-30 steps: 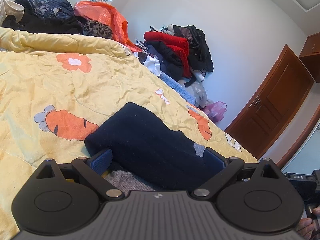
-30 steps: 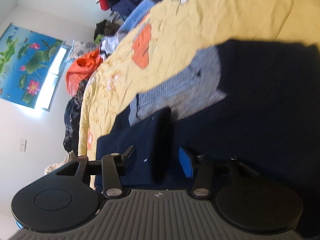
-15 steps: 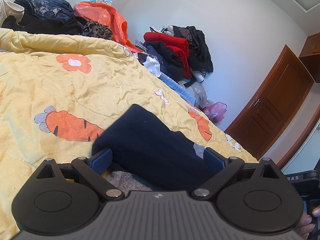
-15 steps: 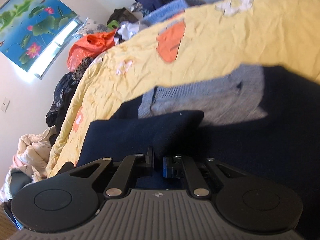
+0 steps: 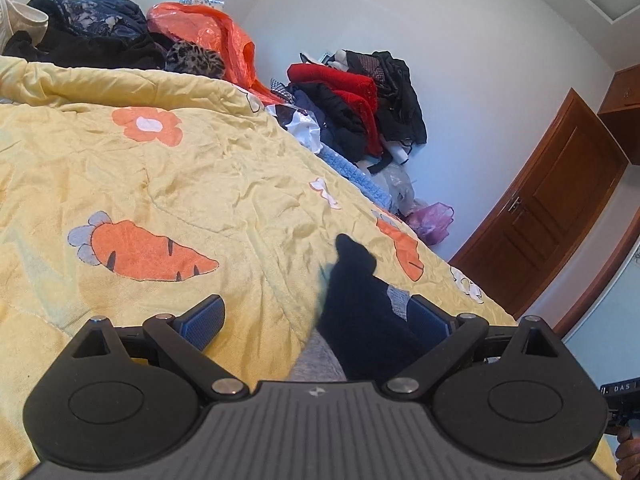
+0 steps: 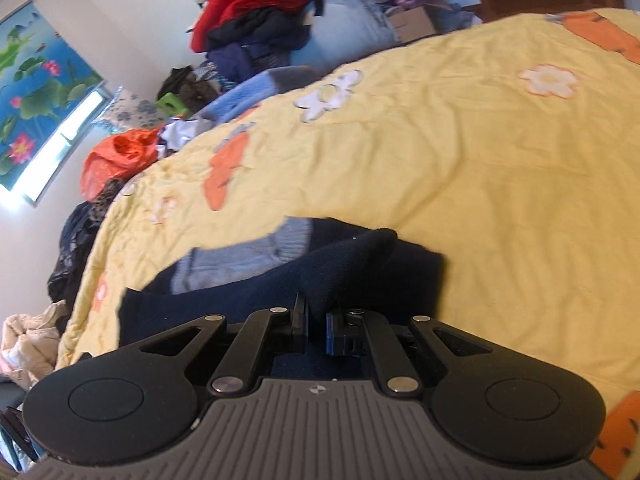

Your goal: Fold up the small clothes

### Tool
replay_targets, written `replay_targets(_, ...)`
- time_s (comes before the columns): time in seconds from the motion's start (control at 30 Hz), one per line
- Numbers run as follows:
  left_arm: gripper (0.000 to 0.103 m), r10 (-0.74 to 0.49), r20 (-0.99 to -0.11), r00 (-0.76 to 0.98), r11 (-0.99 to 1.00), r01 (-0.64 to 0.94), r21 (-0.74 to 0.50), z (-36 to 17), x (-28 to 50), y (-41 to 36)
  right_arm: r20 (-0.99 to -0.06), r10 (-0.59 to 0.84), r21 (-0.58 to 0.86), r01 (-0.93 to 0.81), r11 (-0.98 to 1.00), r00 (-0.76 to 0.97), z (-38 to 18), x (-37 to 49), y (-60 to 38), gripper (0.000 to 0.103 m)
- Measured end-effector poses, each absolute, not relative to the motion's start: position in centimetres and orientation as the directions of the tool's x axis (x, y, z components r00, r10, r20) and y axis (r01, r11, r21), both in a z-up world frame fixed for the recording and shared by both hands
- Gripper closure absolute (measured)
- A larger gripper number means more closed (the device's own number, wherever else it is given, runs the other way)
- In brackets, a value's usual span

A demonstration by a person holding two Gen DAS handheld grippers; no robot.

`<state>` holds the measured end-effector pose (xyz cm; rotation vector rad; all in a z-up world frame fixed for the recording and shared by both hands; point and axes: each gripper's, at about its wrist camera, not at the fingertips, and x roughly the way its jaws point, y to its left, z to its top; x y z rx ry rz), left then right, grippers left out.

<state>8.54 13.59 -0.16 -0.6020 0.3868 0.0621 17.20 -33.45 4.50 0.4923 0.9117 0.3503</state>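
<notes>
A small navy garment (image 6: 280, 280) with a grey knitted part (image 6: 240, 256) lies on the yellow quilt (image 6: 480, 160). My right gripper (image 6: 316, 320) is shut on a raised fold of the navy cloth. In the left wrist view the same navy garment (image 5: 360, 312) runs up between the fingers, with its grey part (image 5: 316, 360) at the base. My left gripper (image 5: 316, 320) is open, and its blue pads stand wide apart on either side of the cloth.
Piles of clothes lie beyond the bed: red and black ones (image 5: 352, 104) by the wall, dark ones and an orange bag (image 5: 208, 36) at the bed's head. A brown door (image 5: 552, 208) is at the right.
My right gripper has shut on the navy fold and pulled it across. In the left wrist view the navy cloth has shrunk to a narrow strip at the right. The left gripper stays open.
</notes>
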Motion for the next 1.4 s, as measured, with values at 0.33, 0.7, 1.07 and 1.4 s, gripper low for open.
replay_targets(0.33, 0.005, -0.049, -0.422, 0.905, 0.831, -0.198, -0.521, -0.4, 9.1, 13.4, -0.680, 0.488, 0.552, -0.056, 0.832, 0.547, 1.3, 16.6, -32.6, 0.087)
replay_targets(0.7, 0.006, -0.181, -0.696, 0.695, 0.939, -0.089, -0.333, 2.7, 16.4, 11.9, -0.604, 0.532, 0.618, -0.072, 0.783, 0.593, 0.2, 15.2, -33.7, 0.086)
replay_targets(1.07, 0.093, -0.144, -0.762, 0.631, 0.990, 0.100, -0.104, 2.3, 20.4, 8.3, -0.602, 0.533, 0.574, -0.143, 0.807, 0.594, 1.0, 15.1, -32.9, 0.086)
replay_targets(1.4, 0.103, 0.080, -0.746, 0.662, 0.997, -0.045, 0.067, 1.3, 21.1, 13.8, -0.609, 0.546, 0.536, -0.208, 0.818, 0.576, 0.6, 15.2, -29.9, 0.086)
